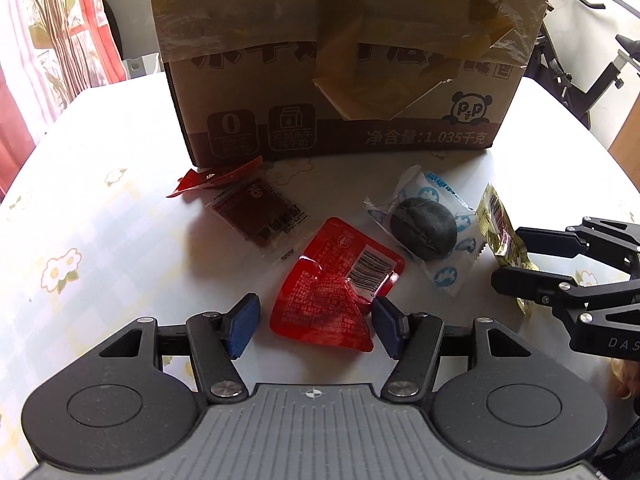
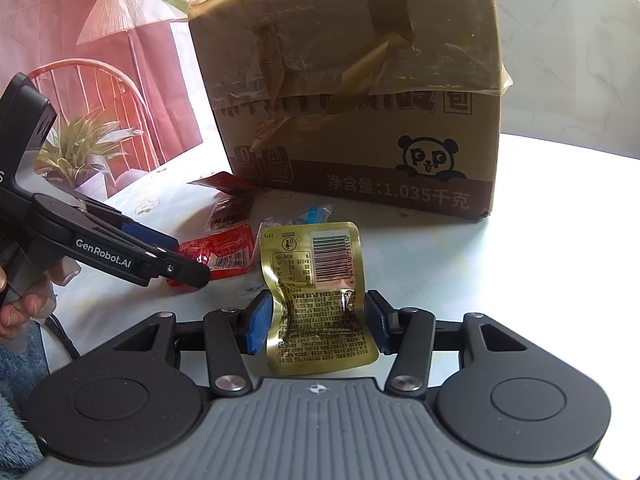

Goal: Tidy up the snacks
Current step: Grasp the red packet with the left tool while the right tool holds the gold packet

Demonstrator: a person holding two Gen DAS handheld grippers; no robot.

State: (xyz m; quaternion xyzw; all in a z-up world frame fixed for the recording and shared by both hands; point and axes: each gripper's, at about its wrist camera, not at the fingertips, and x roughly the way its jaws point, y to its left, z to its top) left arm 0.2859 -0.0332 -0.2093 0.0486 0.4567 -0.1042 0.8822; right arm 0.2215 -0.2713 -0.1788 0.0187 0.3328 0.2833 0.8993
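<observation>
Through the left wrist cam we see the left gripper [image 1: 314, 326] w/ jaws spread around the red packet [image 1: 334, 286], which lies flat on the table [image 1: 100, 220]; the right pad touches its edge, the left pad stands clear, so no grip. Beyond lie a brown packet [image 1: 256, 216], a dark bun in clear wrap [image 1: 424, 230] and the cardboard box [image 1: 344, 80]. From the right wrist cam, the right gripper [image 2: 316, 322] has both pads pinching the gold packet [image 2: 316, 292] at its creased middle, in front of the box.
</observation>
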